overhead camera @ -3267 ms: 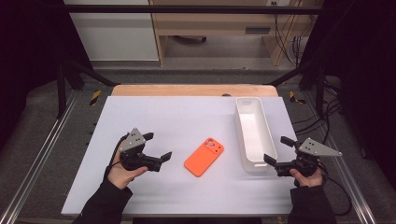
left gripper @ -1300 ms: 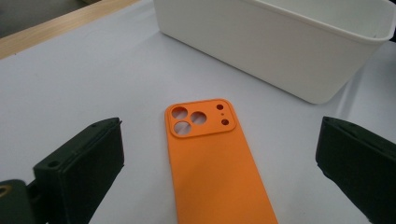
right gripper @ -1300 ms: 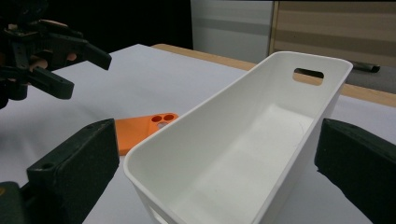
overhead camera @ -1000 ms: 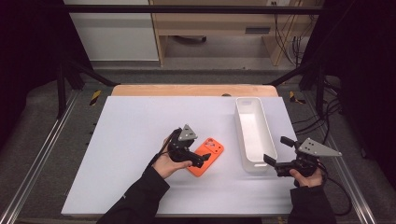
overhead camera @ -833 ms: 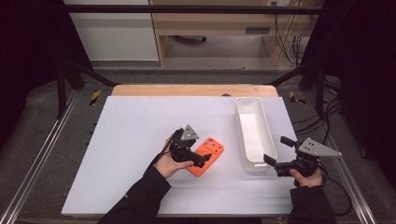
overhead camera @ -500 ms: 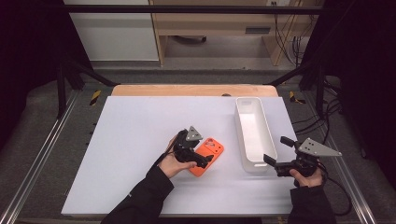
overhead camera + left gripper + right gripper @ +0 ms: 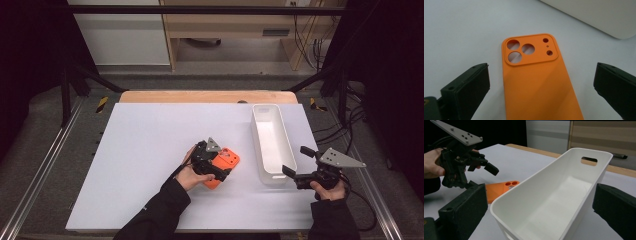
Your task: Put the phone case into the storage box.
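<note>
An orange phone case lies back-up on the white table, just left of a long white bin. My left gripper hovers over the case's near end, open. In the left gripper view the case lies between the two spread jaws, camera cutouts at the far end, and neither jaw touches it. My right gripper is open at the bin's near right corner. In the right gripper view the empty bin stands between the jaws, with the case and the left gripper beyond it.
The bin's corner shows close beyond the case in the left gripper view. A wooden strip edges the table's far side. Metal rails and black frame posts flank the table; cables lie at the right.
The left hand carried its gripper from the table's left side over to the phone case and edged slightly farther right over it. The right gripper and bin stayed put.
</note>
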Demonstrator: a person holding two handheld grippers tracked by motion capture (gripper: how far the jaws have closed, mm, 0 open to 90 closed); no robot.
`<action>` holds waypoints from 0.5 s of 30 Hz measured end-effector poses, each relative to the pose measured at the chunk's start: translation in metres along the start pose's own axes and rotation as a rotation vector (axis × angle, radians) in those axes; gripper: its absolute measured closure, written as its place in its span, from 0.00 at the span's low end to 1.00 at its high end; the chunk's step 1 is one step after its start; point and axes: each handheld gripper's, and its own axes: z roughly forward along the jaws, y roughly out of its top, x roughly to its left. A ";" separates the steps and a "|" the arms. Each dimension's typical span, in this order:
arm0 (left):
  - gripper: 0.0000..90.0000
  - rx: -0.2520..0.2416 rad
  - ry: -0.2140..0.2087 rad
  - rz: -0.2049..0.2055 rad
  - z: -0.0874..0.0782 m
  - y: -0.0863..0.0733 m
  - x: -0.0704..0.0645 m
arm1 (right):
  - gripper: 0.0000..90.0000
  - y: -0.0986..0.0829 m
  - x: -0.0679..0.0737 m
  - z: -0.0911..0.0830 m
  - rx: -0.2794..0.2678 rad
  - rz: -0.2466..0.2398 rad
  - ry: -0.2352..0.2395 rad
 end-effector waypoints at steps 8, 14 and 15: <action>0.00 0.037 -0.001 0.001 0.008 -0.002 -0.001 | 0.00 0.000 0.000 0.000 0.000 0.000 0.001; 0.01 0.074 -0.004 0.002 0.013 -0.005 -0.001 | 0.00 0.000 0.000 0.000 -0.001 -0.005 0.000; 0.01 0.077 -0.003 0.003 0.014 -0.006 -0.001 | 0.00 0.000 0.000 0.000 -0.003 -0.005 0.002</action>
